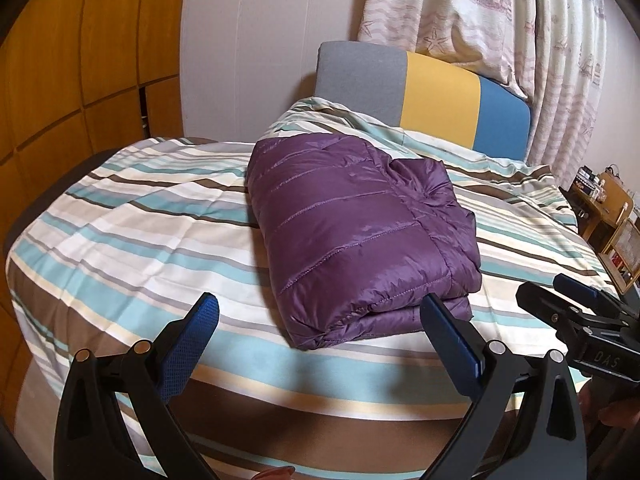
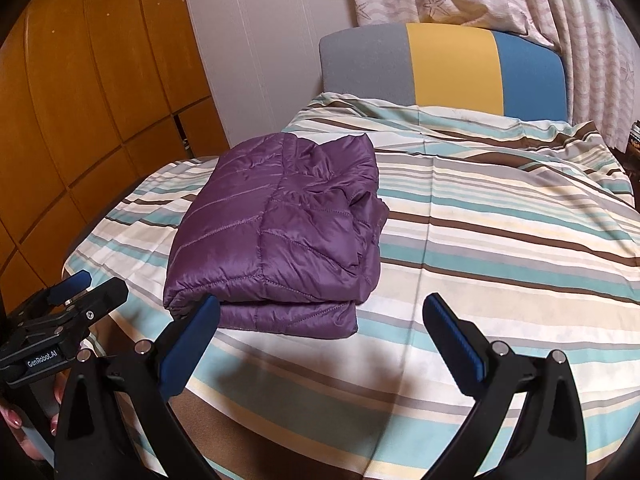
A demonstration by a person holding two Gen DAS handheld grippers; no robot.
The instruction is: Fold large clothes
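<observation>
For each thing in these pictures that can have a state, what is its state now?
Purple jacket: folded into a compact stack, lying on the bed.
Striped bedcover: spread out over the bed, lightly creased.
Left tool: open, holding nothing.
Right tool: open, holding nothing.
Curtain: drawn shut.

The folded quilted puffer jacket (image 1: pixel 360 232) is glossy purple. The bed's cotton cover (image 1: pixel 132 216) carries teal, brown, grey, cream and white stripes. The padded headboard (image 1: pixel 440 92) shows grey, yellow and blue blocks. Each black tool has blue pads (image 2: pixel 192 344).
</observation>
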